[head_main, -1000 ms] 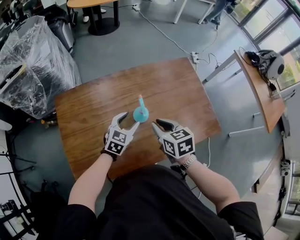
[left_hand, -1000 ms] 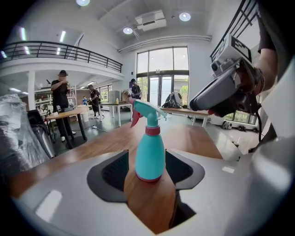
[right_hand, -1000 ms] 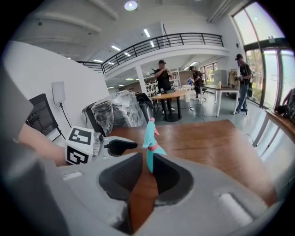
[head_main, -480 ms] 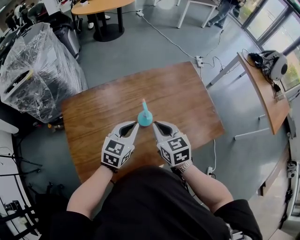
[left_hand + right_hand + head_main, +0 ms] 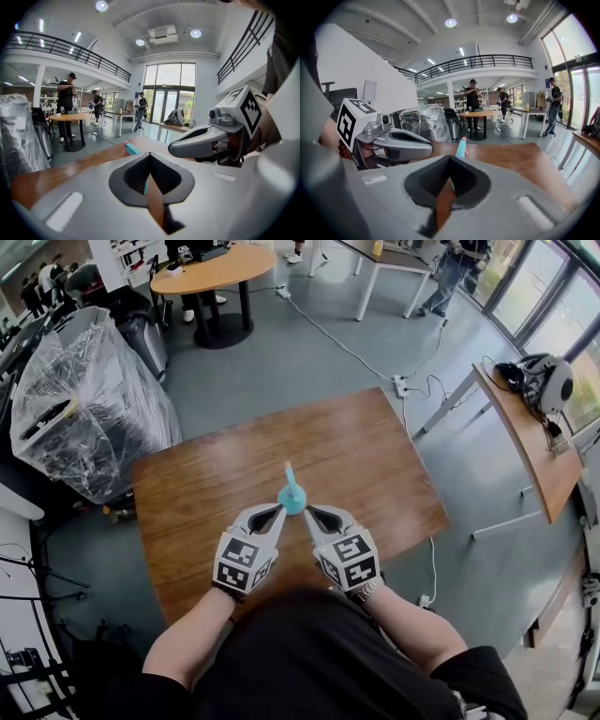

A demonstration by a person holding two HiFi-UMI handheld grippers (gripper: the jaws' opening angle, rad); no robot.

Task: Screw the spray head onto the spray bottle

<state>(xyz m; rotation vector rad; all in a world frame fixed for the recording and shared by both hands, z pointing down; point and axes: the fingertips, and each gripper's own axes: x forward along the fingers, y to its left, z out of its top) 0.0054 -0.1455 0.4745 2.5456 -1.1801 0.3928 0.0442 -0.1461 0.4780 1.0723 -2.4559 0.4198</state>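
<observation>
The left claw [image 5: 277, 510] and the right claw [image 5: 308, 513] are both pinched shut, gripping nothing. Their tips angle toward each other, with the teal spray bottle [image 5: 292, 498] standing upright on the wooden tabletop [image 5: 375, 456] just beyond and between them

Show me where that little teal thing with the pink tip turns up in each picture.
Head view: the teal spray part sits mid-picture over the wooden table, where the left gripper and right gripper tips meet.
Left gripper view: its pink-tipped end pokes up just above the jaws, left of centre.
Right gripper view: it stands just above the jaws, near centre.
Shared landmark: the round table in the background.
</observation>
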